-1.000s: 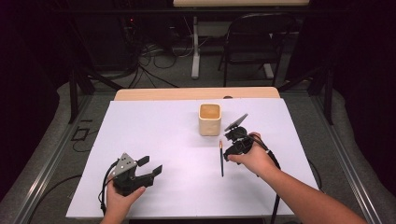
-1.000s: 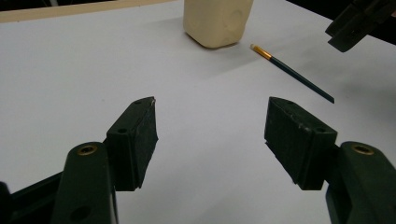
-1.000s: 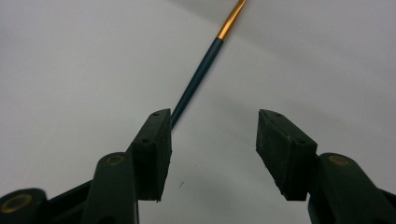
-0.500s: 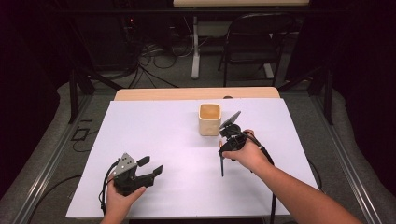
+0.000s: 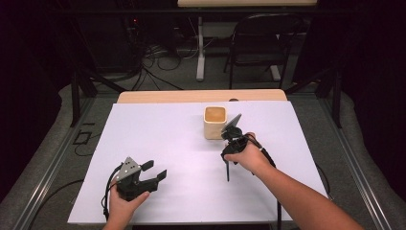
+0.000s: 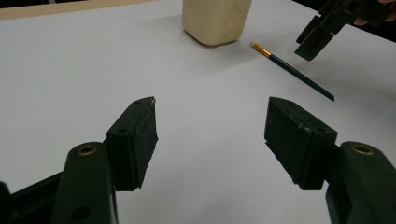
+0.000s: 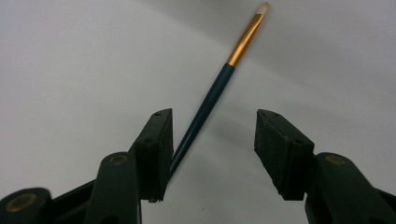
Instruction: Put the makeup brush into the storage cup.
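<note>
White table sheet. R gripper jaws apart, straddling paintbrush lying flat just by beige cup; L gripper agape, idle. Step: approach. Next: centre, lower, clamp handle.

Lab, dark curtains, floor cables
</note>
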